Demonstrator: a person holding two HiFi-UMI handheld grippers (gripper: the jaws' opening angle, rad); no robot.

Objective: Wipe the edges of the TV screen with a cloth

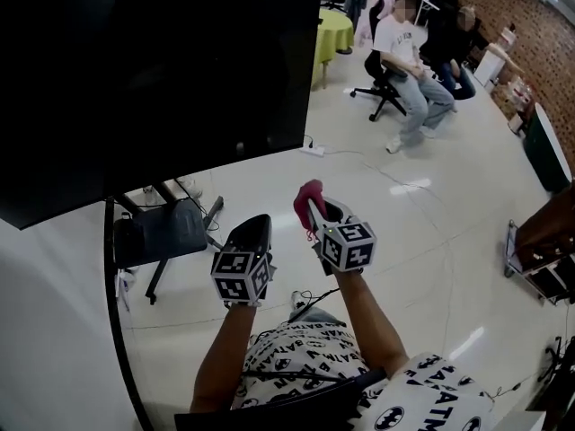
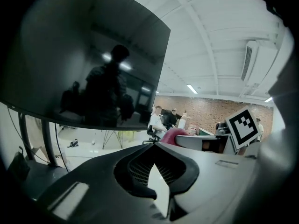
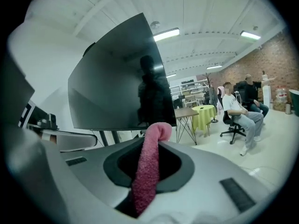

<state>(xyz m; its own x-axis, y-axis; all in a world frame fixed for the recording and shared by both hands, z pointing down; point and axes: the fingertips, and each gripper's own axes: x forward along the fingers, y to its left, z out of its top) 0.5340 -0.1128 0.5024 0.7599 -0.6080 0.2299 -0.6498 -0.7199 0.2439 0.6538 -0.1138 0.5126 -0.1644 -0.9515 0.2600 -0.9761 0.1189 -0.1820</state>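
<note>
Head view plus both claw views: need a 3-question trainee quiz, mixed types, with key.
1. True or false: the right claw is shut on the cloth.
2. The left claw is: A) gripping the cloth; B) shut and empty; C) wide open.
3. In the head view, does the cloth touch the TV?
Key: 1 true; 2 B; 3 no, it is below the screen and apart from it.
</note>
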